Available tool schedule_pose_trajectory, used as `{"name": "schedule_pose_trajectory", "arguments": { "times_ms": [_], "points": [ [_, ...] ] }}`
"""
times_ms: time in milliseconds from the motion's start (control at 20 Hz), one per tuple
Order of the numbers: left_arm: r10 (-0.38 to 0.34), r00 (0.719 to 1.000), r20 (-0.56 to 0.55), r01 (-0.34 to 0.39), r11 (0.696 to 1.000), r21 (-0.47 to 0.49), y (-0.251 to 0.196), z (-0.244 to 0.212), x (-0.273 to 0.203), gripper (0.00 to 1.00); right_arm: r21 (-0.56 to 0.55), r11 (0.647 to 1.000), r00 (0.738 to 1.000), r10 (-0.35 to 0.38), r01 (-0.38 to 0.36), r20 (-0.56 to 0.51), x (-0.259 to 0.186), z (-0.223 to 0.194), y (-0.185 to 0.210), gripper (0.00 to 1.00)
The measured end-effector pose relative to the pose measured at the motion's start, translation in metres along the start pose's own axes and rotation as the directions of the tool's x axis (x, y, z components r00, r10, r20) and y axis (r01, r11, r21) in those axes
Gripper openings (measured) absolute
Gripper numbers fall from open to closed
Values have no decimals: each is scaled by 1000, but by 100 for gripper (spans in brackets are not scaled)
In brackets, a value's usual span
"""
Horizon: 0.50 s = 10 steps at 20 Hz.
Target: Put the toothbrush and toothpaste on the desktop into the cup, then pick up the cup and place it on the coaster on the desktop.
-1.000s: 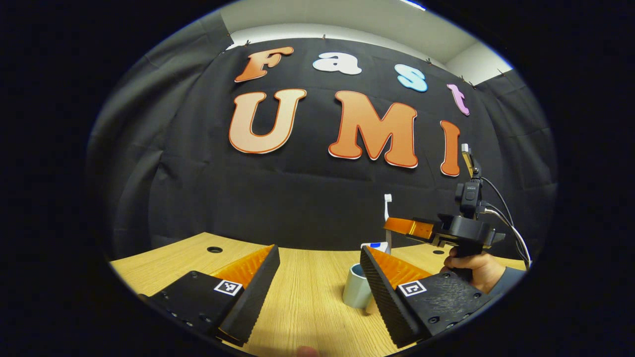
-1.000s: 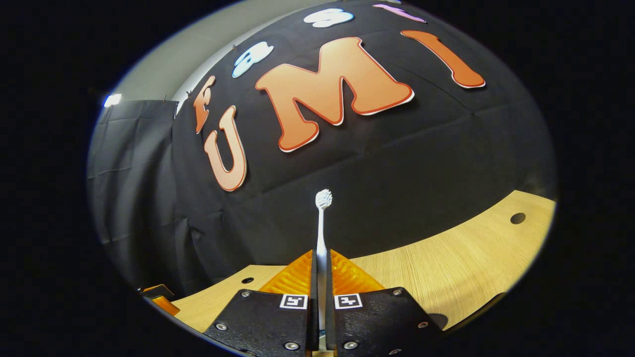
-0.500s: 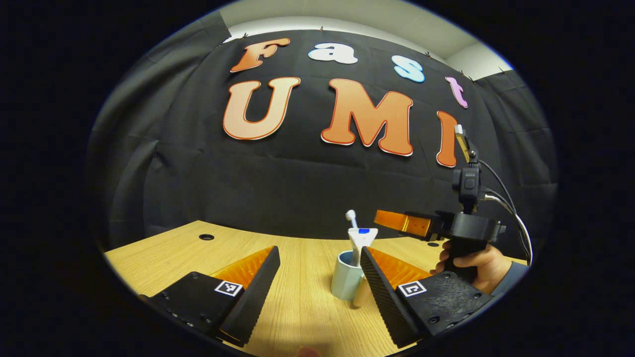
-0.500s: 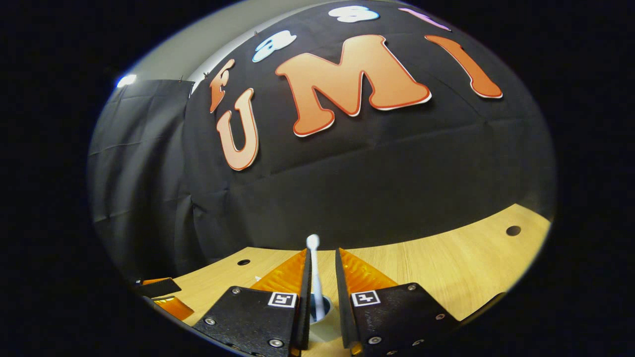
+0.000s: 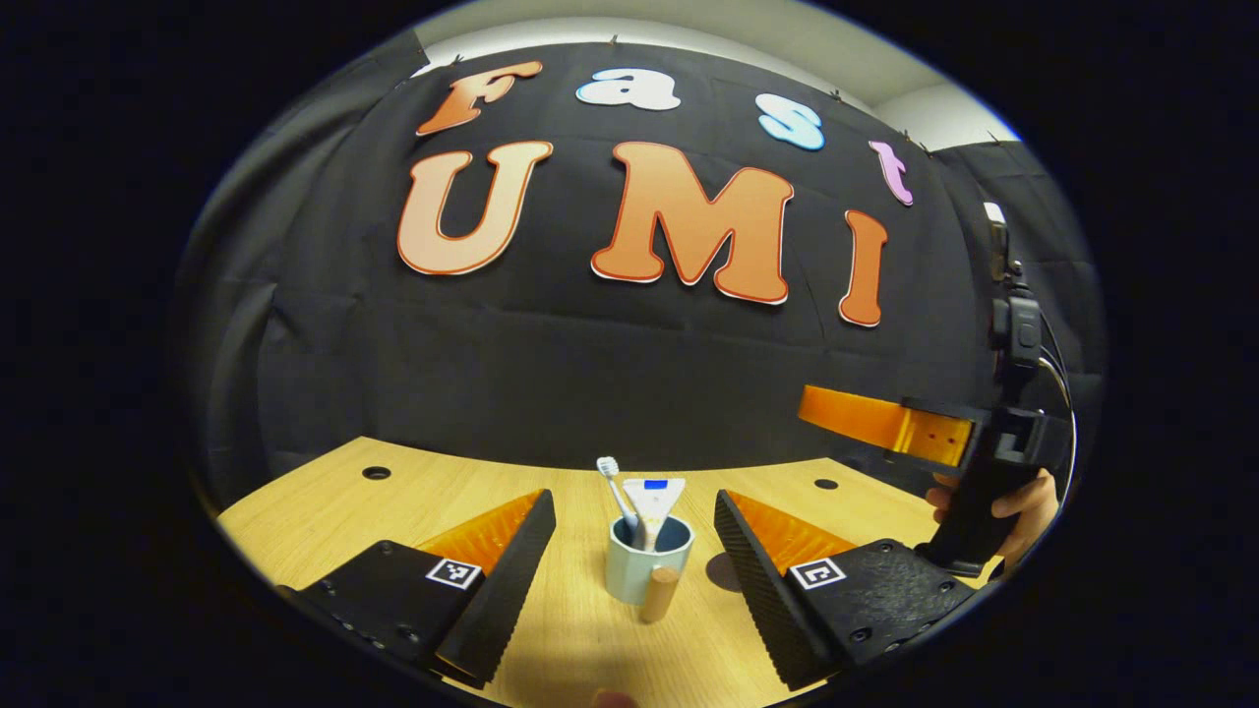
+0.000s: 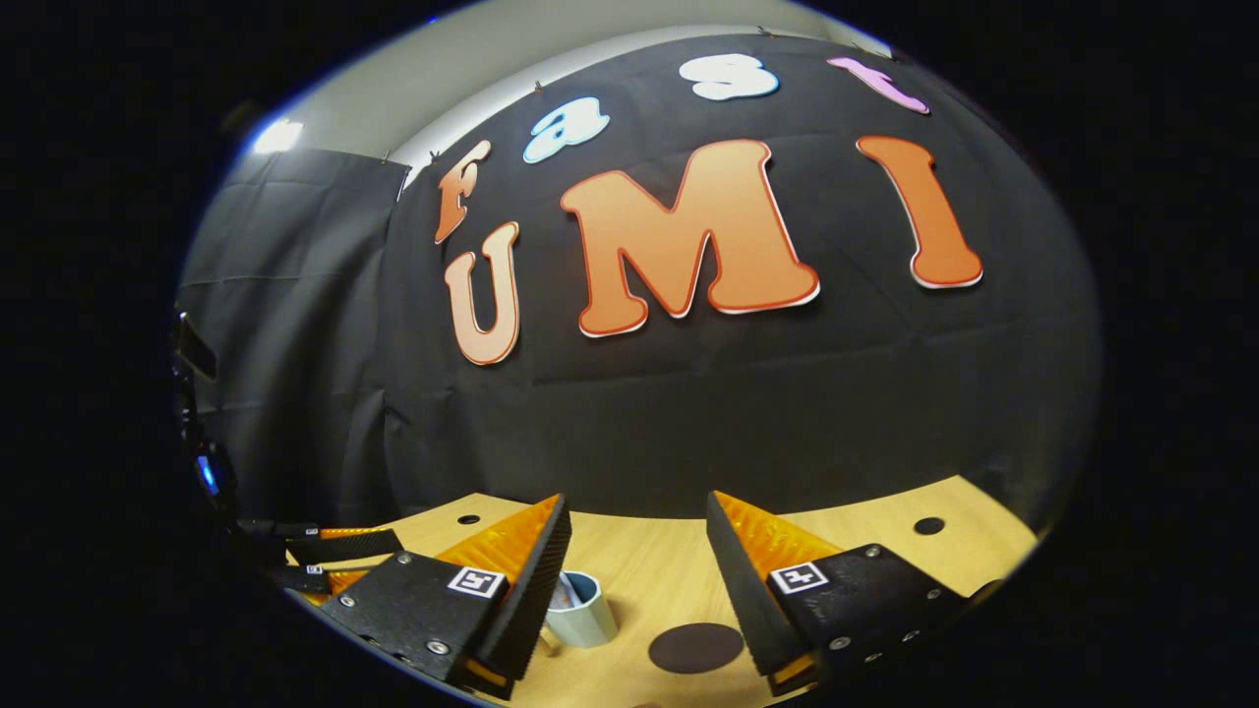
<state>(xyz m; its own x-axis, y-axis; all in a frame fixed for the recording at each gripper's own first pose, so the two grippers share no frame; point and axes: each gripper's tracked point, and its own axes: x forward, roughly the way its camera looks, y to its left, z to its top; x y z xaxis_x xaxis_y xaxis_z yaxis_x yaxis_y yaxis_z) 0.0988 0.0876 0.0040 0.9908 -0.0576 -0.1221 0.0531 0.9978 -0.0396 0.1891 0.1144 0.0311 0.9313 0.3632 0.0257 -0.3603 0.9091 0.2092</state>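
Standing upright in the cup (image 5: 646,567), the toothbrush (image 5: 619,494) and toothpaste (image 5: 653,503) are both in, so the job left is lifting the cup onto the coaster (image 6: 695,648). The cup sits mid-desktop (image 5: 580,639), w/ its stubby wooden handle (image 5: 658,594) pointing toward the near edge; the coaster, a dark round disc, lies just beside it. The left gripper (image 5: 634,580) hangs w/ jaws spread wide, the cup centred between its fingers. The right gripper (image 6: 637,580) is spread too, holding nothing, set above cup and coaster. I'd take the cup w/ the left: come in low, pinch the wall below the rim, clear of the handle, keep it vertical so the brush doesn't tip out, then set it down square on the disc.
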Motion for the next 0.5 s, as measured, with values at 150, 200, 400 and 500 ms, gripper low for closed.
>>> {"name": "schedule_pose_trajectory", "arguments": {
  "times_ms": [150,200,400,500],
  "points": [
    [-5,996,-89,6,1000,4,-9,7,3,98,-22,999,1000,-25,25,2,-25,17,-15,92],
    [-7,993,-119,9,1000,12,-11,12,4,98,-41,999,1000,-26,26,7,-33,23,-17,94],
    [2,960,-281,7,1000,30,-23,15,17,98,-101,994,999,-40,40,9,-72,38,-31,96],
    [-6,924,-382,15,1000,19,-28,2,23,98,-104,994,999,-35,35,8,-85,43,-33,97]
  ]
}}
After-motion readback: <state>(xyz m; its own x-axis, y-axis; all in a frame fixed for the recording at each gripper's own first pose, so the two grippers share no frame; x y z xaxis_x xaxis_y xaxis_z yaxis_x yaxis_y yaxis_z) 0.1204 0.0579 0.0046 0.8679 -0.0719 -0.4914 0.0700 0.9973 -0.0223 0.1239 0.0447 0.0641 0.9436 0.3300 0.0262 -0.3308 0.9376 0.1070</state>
